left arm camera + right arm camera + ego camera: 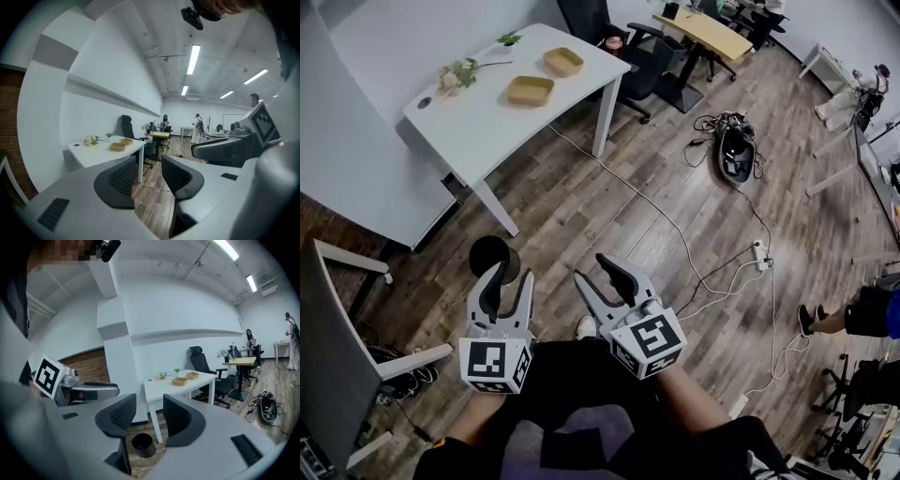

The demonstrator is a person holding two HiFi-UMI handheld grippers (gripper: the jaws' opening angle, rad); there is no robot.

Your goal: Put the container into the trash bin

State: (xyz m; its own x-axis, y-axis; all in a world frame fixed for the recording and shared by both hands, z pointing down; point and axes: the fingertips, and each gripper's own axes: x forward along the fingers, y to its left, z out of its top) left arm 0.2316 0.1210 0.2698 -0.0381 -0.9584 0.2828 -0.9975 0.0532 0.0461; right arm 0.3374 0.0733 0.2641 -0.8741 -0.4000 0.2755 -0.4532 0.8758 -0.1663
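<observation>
The left gripper (pixel 512 274) is open. Its two jaws stand apart, and only floor shows between them. The right gripper (pixel 598 270) is open too, and nothing is between its jaws. The two grippers are side by side, low in the head view, just over the person's lap.

Two tan containers sit on the white table (pixel 487 127). The near container (pixel 531 90) is at about 12 o'clock from the left gripper and about 11 o'clock from the right gripper. It is well apart from both. The far container (pixel 563 62) is just past it, at about 1 o'clock from the near one. No gripper touches either container. I cannot tell which one the task means.

Some flowers (pixel 459 73) lie on the table at about 9 o'clock from the near container.

The black trash bin (pixel 485 251) stands on the wood floor, by a table leg. In the head view it is just beside the tip of the left gripper, at about 10 o'clock, and partly hidden by it. In the right gripper view the trash bin (pixel 143 445) shows low down between the open jaws, on the floor further off. It stands upright, and its mouth looks dark.
</observation>
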